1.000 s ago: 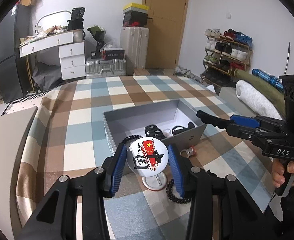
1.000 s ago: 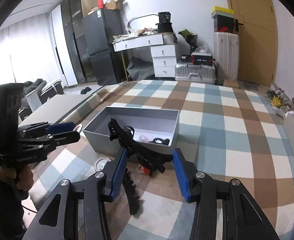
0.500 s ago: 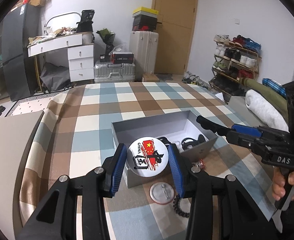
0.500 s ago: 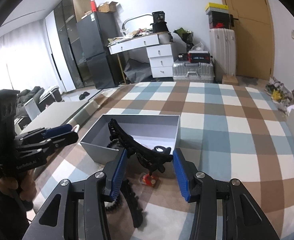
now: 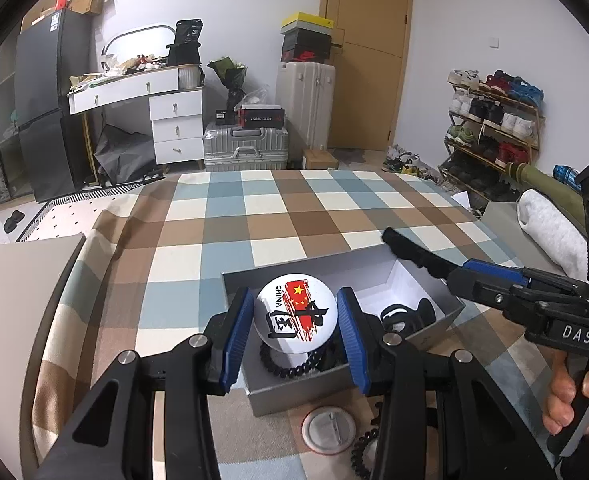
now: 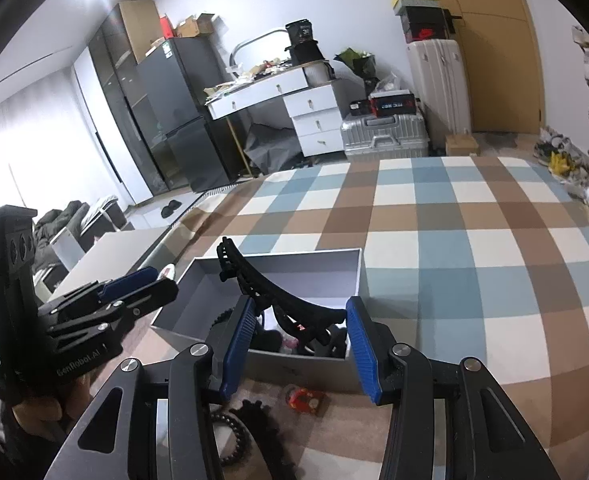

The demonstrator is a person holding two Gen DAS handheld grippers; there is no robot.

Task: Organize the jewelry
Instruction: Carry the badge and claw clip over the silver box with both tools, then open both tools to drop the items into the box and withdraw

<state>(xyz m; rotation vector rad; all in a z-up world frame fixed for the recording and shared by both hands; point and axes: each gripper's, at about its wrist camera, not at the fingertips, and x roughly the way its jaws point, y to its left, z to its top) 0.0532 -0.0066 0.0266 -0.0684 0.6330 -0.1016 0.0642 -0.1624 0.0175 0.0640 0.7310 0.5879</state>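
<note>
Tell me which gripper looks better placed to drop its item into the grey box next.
Probably the left. The left gripper holds the round badge directly above the grey box. The right gripper holds its black hair clip over the box's near wall, so it looks slightly less ready.

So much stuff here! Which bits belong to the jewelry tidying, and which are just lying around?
Part of the job:
- grey box
- round badge in the left gripper
- black hair clip in the right gripper
- face-down badge

Just lying around:
- suitcases
- shoe rack
- fridge
</note>
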